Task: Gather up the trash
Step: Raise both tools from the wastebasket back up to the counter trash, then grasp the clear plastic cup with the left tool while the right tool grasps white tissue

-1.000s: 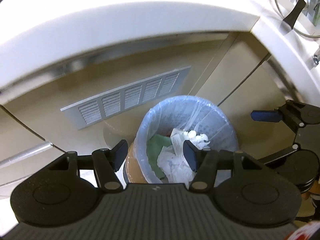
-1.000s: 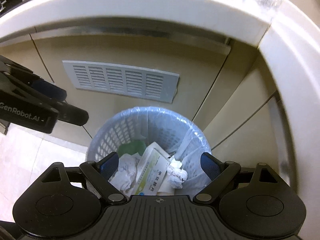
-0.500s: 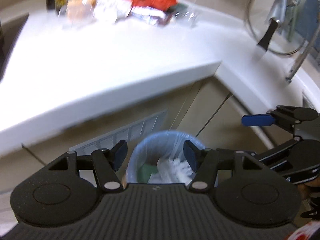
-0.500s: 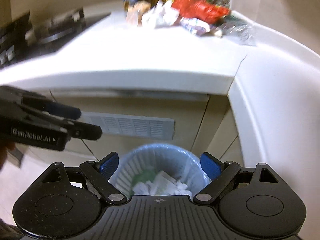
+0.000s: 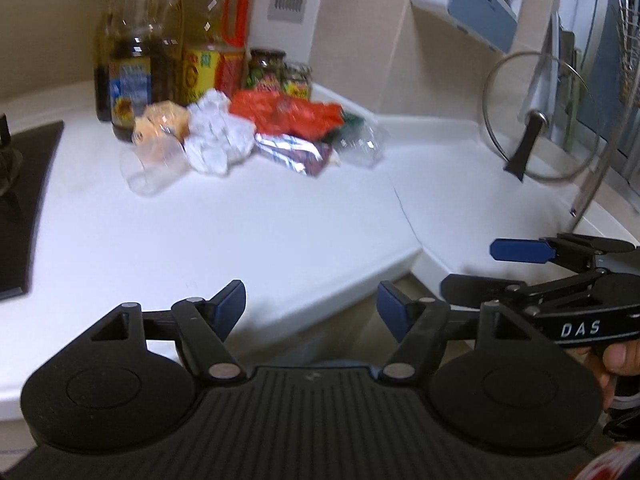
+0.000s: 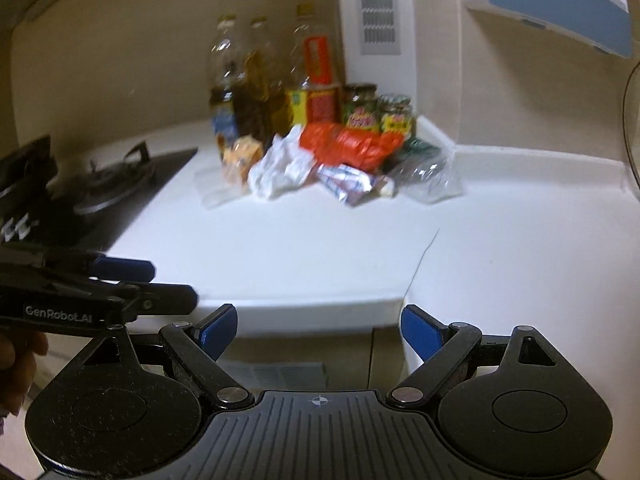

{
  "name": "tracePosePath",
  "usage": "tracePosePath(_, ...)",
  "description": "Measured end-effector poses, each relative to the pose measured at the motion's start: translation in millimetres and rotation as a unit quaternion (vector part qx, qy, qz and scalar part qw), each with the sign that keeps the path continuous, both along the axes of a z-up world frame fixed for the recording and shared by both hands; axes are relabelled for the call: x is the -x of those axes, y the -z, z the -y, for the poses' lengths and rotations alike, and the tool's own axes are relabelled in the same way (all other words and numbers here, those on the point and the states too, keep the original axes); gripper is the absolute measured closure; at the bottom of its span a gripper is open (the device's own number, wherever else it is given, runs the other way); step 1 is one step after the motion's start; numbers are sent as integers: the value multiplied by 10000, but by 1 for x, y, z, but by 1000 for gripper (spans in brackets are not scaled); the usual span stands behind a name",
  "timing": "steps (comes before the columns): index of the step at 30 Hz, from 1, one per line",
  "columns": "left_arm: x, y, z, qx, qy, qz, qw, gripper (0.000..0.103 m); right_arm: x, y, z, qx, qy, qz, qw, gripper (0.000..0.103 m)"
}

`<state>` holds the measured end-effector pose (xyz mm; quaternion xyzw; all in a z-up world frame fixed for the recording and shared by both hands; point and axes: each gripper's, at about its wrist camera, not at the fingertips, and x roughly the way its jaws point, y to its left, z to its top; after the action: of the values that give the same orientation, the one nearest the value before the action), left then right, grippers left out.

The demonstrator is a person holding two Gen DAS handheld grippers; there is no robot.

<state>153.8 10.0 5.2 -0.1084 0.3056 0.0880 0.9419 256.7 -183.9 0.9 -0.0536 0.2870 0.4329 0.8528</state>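
I'm looking across a white L-shaped countertop [image 5: 248,216] that wraps the corner, beige tiled walls [image 6: 120,80] rising behind it with a grey vent grille [image 6: 379,8] set in a white column. To my left a black gas hob [image 6: 120,188] sits sunk in the counter; up on the right wall hangs a blue-and-white appliance [image 5: 480,12], and a glass pot lid [image 5: 536,120] leans below it.

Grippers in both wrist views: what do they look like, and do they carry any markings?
Both are black plastic two-finger tools with blue pads, linkage arms on silver pivot pins, two round discs and a ribbed centre plate. The left gripper shows white lettering "GenRobot.AI" on its side in the right wrist view. The right gripper shows white letters "DAS" in the left wrist view. No cables or sleeves are clearly visible.
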Motion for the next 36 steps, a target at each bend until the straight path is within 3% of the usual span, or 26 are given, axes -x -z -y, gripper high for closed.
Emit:
tracePosePath(11, -14, -19, -22, -319, -704, 191, 9968, 24, -47, -10, 1, -175, -68, 47, 9998, 15)
tracePosePath(20, -20, -24, -39, -723, -1117, -37, 9911, 21, -71, -6, -9, -156, -486, 28, 9987, 15)
tracePosePath(25, -35, -24, -61, -924, -953, -243, 9909, 19, -79, -6, -21, -145, -526, -16, 9985, 15)
tracePosePath(36, -97, -16, -135, -1490, -41, -561, 9872, 19, -98, -2, -78, 33, -169, -134, 9998, 15)
